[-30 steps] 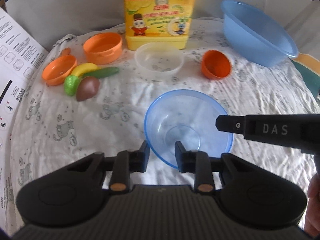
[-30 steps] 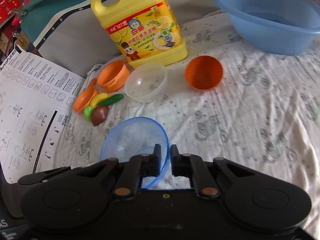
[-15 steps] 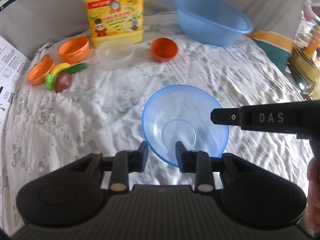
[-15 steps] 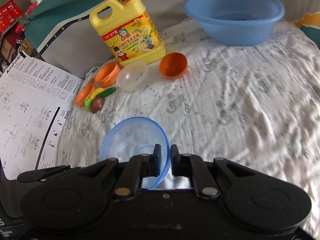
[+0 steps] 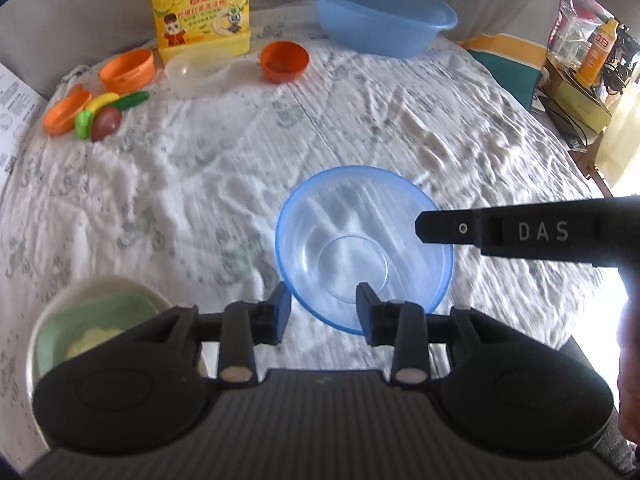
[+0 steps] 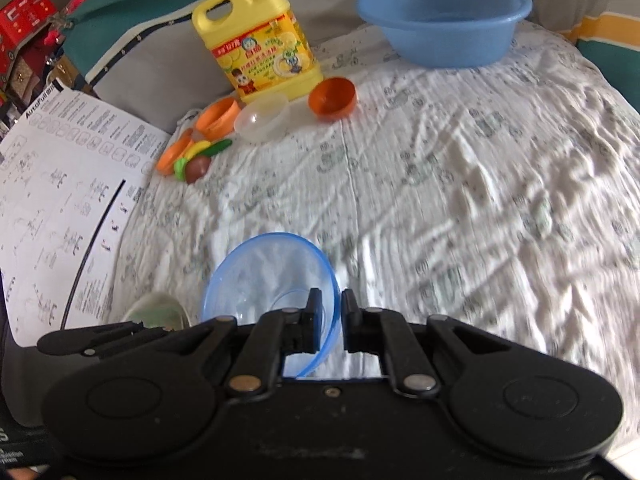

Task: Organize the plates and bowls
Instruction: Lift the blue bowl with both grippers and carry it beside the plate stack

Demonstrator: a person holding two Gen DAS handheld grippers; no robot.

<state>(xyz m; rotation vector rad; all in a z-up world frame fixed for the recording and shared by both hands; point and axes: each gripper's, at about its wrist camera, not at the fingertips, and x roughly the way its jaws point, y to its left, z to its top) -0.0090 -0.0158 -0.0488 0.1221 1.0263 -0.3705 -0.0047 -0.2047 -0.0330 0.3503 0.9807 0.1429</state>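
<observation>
A clear blue bowl (image 5: 364, 240) hangs over the white cloth, held at its right rim by my right gripper (image 6: 330, 312), which is shut on that rim (image 6: 334, 304). The same gripper shows as a black bar (image 5: 500, 232) in the left wrist view. My left gripper (image 5: 324, 308) straddles the bowl's near rim; its jaws are opening and the pads do not press on the wall. A pale green and white bowl (image 5: 92, 320) sits at the lower left, partly hidden by the left gripper. Far back stand an orange bowl (image 5: 284, 60) and a clear bowl (image 5: 196, 70).
At the back are a yellow detergent jug (image 5: 200, 4), a blue basin (image 5: 380, 20), an orange cup (image 5: 126, 70), an orange lid (image 5: 66, 110) and toy fruit (image 5: 106, 118). A printed sheet (image 6: 60, 200) lies at the left. A hand's edge (image 5: 630, 360) shows at the right.
Both grippers have drawn back with the blue bowl, away from the jug and small bowls. The green and white bowl has come into view at lower left. The left jaws have widened a little.
</observation>
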